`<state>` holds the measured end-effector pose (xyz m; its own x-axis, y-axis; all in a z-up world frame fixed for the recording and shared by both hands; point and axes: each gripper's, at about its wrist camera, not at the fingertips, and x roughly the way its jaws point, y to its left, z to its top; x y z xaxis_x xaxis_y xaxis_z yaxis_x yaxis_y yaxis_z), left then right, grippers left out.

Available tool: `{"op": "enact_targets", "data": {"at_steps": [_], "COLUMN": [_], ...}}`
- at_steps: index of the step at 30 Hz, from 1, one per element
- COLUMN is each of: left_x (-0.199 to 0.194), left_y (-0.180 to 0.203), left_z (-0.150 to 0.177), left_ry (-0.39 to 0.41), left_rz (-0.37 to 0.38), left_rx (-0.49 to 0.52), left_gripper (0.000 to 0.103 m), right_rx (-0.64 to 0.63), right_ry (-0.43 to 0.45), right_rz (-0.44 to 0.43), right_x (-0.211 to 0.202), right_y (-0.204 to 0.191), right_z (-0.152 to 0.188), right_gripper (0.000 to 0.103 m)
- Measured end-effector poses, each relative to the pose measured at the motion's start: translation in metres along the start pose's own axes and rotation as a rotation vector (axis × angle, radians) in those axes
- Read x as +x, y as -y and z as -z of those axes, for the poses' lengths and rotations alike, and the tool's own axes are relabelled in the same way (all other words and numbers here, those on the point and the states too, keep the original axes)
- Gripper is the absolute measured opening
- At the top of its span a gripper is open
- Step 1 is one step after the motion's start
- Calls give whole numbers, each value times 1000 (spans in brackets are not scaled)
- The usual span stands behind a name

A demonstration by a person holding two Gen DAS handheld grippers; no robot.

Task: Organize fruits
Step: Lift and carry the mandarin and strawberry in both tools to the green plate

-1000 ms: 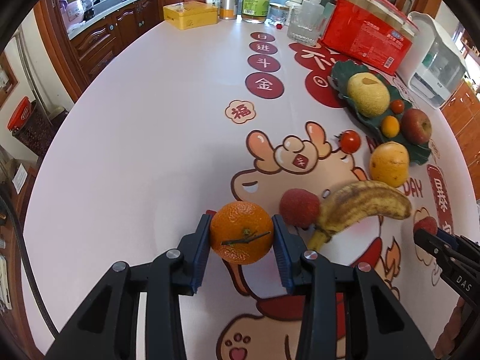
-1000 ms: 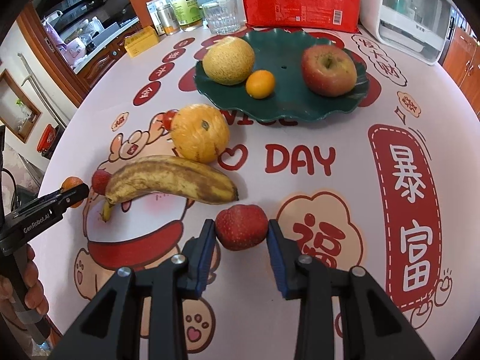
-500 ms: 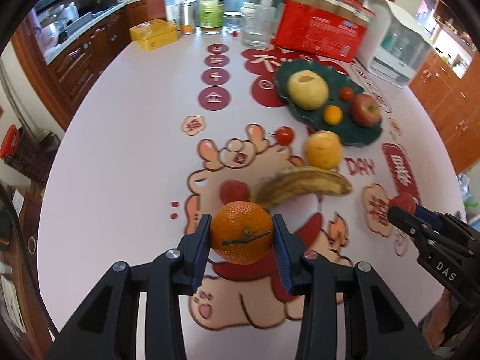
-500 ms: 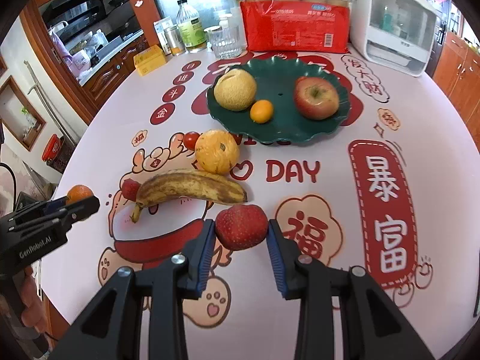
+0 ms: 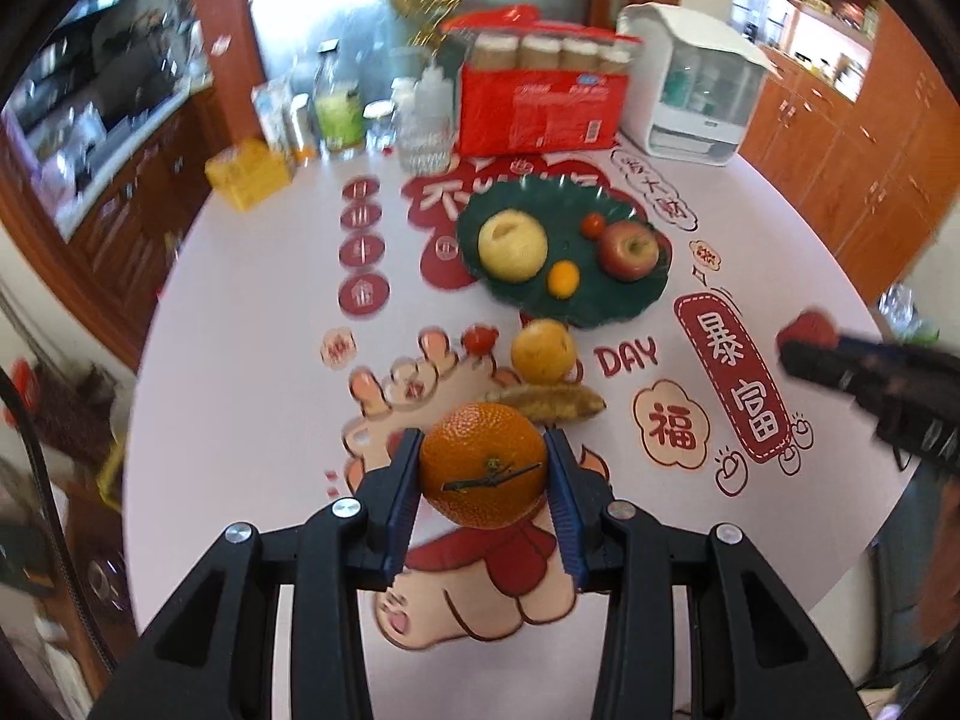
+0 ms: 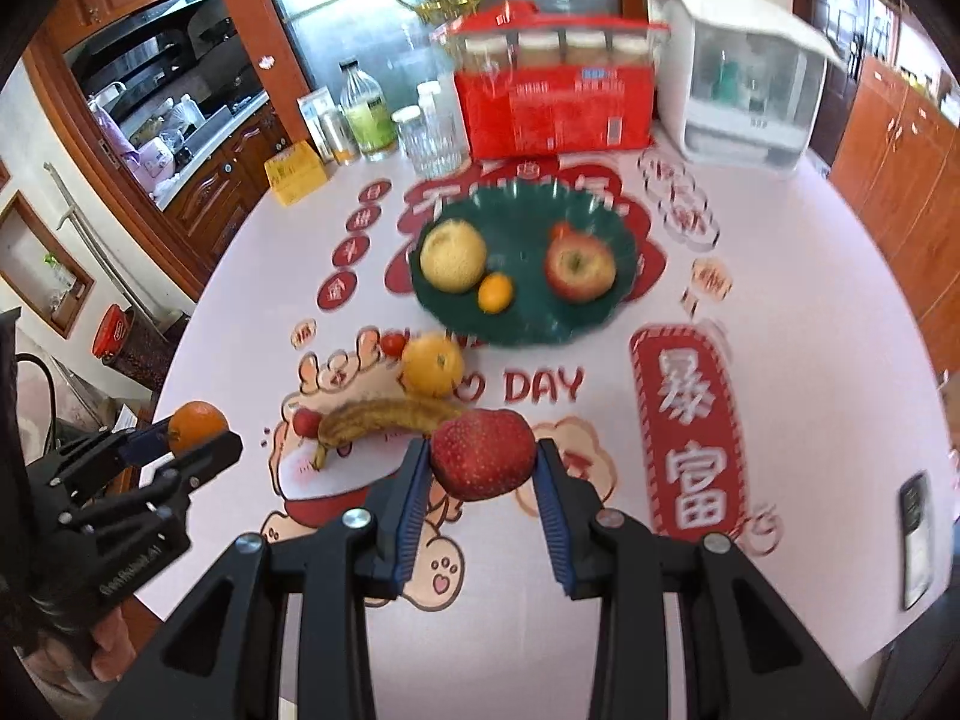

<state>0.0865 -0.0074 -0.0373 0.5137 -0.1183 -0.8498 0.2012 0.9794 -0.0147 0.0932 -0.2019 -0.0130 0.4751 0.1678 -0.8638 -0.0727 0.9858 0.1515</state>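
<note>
My left gripper [image 5: 483, 463] is shut on an orange tangerine [image 5: 483, 468], held high above the table. My right gripper [image 6: 483, 461] is shut on a red strawberry [image 6: 483, 461], also lifted. Each gripper shows in the other's view: the left gripper [image 6: 198, 438] at the left edge, the right gripper [image 5: 804, 342] at the right edge. Ahead lies the green leaf-shaped plate [image 5: 636, 300] with a yellow pear [image 5: 513, 245], an apple [image 5: 627, 250], a kumquat [image 5: 563, 278] and a cherry tomato [image 5: 593, 224]. On the table remain a banana [image 6: 384, 417], an orange [image 6: 432, 363], a tomato [image 6: 393, 344] and a small strawberry [image 6: 306, 422].
At the table's far edge stand a red carton [image 5: 540, 102], a white appliance [image 5: 696, 90], bottles [image 6: 366, 108], a glass [image 6: 432, 144] and a yellow box [image 5: 249, 174]. A phone [image 6: 915, 546] lies at the right rim. Wooden cabinets surround the round table [image 5: 252, 348].
Both grippers have risen well above the table with their fruit held. The left view has swung right so the plate is nearer centre. The fruit on the table looks smaller and farther.
</note>
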Motion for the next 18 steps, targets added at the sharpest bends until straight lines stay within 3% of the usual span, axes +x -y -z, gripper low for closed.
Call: {"op": "enact_targets", "data": {"at_steps": [11, 18], "left_x": [-23, -21], "left_y": [-5, -1], "left_z": [-70, -137], "left_ry": [7, 50], "left_rz": [0, -40], "left_rx": [120, 176], "left_gripper": [38, 38], "right_rx": [-38, -83], "right_ry": [74, 121], "right_rz": [-10, 14], "right_x": [-53, -66], "right_y": [4, 9], "right_z": [-80, -149], "right_gripper": [35, 35]}}
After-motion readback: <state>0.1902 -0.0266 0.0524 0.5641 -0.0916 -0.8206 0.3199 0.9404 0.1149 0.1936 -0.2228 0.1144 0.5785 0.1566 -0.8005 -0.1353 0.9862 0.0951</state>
